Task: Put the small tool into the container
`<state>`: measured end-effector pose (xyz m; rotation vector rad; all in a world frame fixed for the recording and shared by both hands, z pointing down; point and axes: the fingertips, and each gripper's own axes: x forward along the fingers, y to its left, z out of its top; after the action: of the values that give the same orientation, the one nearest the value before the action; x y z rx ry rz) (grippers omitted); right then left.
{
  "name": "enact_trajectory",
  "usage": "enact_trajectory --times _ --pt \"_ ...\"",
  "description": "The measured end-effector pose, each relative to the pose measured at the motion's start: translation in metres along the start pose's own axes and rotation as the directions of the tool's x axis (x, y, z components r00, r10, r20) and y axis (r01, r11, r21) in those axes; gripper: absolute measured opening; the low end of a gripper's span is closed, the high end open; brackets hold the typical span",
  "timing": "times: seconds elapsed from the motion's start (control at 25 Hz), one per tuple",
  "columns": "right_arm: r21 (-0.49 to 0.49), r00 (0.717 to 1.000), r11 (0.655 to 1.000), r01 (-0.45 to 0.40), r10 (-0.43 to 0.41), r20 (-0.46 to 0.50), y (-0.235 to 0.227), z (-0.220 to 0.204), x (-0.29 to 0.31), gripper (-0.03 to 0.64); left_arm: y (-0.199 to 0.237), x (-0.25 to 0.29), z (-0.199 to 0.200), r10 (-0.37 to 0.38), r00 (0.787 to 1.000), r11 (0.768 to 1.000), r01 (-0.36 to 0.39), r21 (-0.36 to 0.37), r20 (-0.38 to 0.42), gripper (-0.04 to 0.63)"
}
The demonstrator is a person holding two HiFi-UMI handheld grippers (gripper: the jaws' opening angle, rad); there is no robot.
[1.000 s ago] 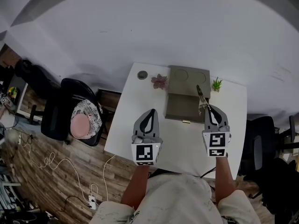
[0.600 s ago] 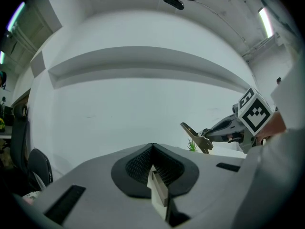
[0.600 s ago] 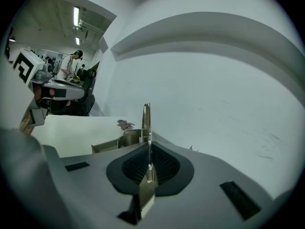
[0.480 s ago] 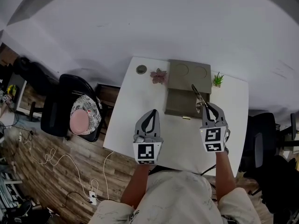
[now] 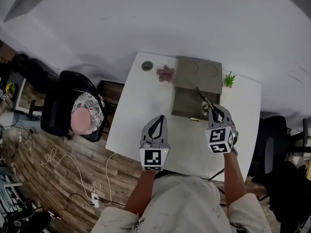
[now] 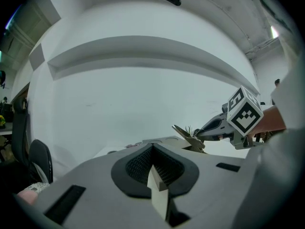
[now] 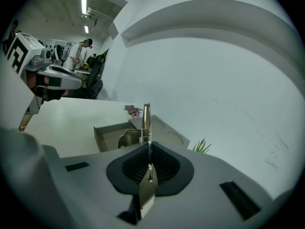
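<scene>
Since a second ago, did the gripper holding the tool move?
Yes: the right gripper brought the tool leftward, from the container's right edge to over its open drawer.

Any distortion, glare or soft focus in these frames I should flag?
Head view: heavy fisheye bends the edges of the white rectangular table; light is even, shadows faint. Left gripper view: black vignette at the corners, the grey wall ledge bowed into an arc. Right gripper view: bright ceiling strip lights glare at top left; the slim metal spring implement is sharp.
</scene>
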<state>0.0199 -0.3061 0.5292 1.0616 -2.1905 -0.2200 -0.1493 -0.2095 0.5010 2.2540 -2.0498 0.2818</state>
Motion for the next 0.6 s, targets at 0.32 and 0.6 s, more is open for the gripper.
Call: enact_trajectory --times 0.32,0.6 --pt "-0.066 0.998 0.997 -0.041 0.037 -0.056 0.013 -0.012 0.021 0.015 -0.002 0.000 -0.019 -0.009 0.999 1.000 0.008 -0.012 -0.034 0.006" --pt "-0.136 0.993 0.988 -0.074 0.061 -0.101 0.023 -0.024 0.037 0.015 -0.009 0.001 -0.037 -0.048 0.996 0.999 0.049 0.009 -0.081 0.006"
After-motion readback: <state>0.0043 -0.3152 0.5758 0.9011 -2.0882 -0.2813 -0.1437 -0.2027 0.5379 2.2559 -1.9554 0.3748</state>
